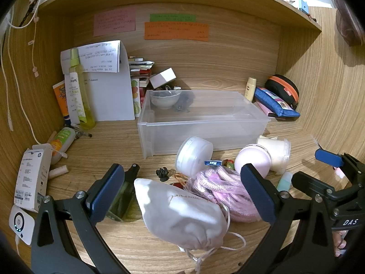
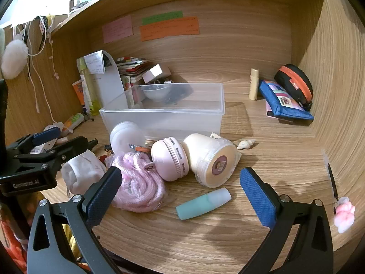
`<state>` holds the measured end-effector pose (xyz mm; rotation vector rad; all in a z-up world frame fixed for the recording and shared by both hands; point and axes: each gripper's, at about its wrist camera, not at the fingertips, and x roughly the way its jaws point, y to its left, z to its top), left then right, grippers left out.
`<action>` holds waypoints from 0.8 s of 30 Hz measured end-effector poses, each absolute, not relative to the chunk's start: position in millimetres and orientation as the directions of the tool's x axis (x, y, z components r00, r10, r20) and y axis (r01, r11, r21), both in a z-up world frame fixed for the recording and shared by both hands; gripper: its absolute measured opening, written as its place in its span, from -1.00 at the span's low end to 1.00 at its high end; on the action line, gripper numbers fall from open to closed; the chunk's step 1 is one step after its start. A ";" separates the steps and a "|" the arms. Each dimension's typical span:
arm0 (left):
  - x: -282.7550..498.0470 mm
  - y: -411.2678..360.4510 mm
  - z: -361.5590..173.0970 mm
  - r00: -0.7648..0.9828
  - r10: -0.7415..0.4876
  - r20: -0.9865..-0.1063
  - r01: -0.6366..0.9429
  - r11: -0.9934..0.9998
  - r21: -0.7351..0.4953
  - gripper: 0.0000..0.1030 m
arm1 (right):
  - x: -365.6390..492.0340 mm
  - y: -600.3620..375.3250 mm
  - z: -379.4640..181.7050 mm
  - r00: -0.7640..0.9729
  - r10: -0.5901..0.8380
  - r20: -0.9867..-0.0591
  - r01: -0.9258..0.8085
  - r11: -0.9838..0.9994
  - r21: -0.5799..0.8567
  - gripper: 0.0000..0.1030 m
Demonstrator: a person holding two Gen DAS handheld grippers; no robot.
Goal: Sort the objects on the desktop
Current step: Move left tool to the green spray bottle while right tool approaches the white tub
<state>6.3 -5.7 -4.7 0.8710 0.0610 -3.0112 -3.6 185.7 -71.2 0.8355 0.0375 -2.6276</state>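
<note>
White cloth drawstring pouch low in the left wrist frame's centre, lying on the wood-grain desk between the wide-apart blue pads of the left gripper, untouched by either. Just right of it, coiled pink rope. Above, mid-frame, clear plastic bin. In the right wrist frame's lower centre, teal squeeze tube ahead of the right gripper, jaws also spread, gripping nothing.

Sticky notes on back panel
</note>
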 end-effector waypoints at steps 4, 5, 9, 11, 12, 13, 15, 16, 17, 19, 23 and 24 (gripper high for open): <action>6.3 -5.6 -4.8 -0.846 0.003 -0.534 0.019 -0.999 -0.034 1.00 | -3.4 184.5 -70.5 -0.748 -0.352 -0.562 0.368 -0.926 0.090 1.00; 6.4 -5.7 -4.8 -0.846 0.002 -0.534 0.019 -0.999 -0.034 1.00 | -3.5 184.1 -70.5 -0.748 -0.352 -0.562 0.369 -0.925 0.089 1.00; 6.6 -5.9 -5.1 -0.845 0.001 -0.535 0.021 -0.999 -0.036 1.00 | -2.5 182.7 -71.8 -0.748 -0.351 -0.563 0.371 -0.925 0.083 1.00; 7.0 -6.7 -4.6 -0.845 -0.001 -0.536 0.024 -0.999 -0.037 1.00 | -2.5 182.2 -72.6 -0.748 -0.348 -0.565 0.370 -0.926 0.081 1.00; 7.2 -7.4 -4.1 -0.845 0.000 -0.535 0.024 -0.999 -0.038 1.00 | -2.5 182.5 -73.0 -0.748 -0.347 -0.565 0.369 -0.926 0.080 1.00; 7.8 -8.5 -3.4 -0.846 0.000 -0.534 0.025 -0.999 -0.039 1.00 | -2.7 182.8 -73.2 -0.748 -0.347 -0.566 0.368 -0.926 0.081 1.00; 8.7 -12.5 -1.0 -0.847 0.002 -0.532 0.022 -0.999 -0.040 1.00 | -2.5 183.2 -73.2 -0.750 -0.347 -0.564 0.368 -0.926 0.080 1.00; 8.9 -15.3 0.4 -0.846 0.007 -0.533 0.019 -0.999 -0.042 1.00 | -2.6 184.0 -73.0 -0.752 -0.344 -0.562 0.366 -0.927 0.079 1.00; 9.1 -18.3 1.5 -0.845 0.011 -0.534 0.016 -0.999 -0.046 1.00 | -2.6 184.9 -72.7 -0.755 -0.340 -0.560 0.362 -0.929 0.076 1.00; 8.8 -26.3 3.1 -0.843 0.032 -0.537 0.003 -0.998 -0.065 1.00 | -3.2 186.6 -71.8 -0.761 -0.335 -0.556 0.358 -0.931 0.071 1.00; 11.6 -45.3 3.8 -0.836 0.046 -0.546 0.004 -0.996 -0.091 1.00 | -5.4 192.8 -69.7 -0.773 -0.326 -0.545 0.349 -0.935 0.064 1.00; 12.6 -50.8 4.0 -0.834 0.032 -0.551 0.013 -0.997 -0.077 1.00 | -6.1 195.2 -68.8 -0.774 -0.329 -0.542 0.351 -0.934 0.065 1.00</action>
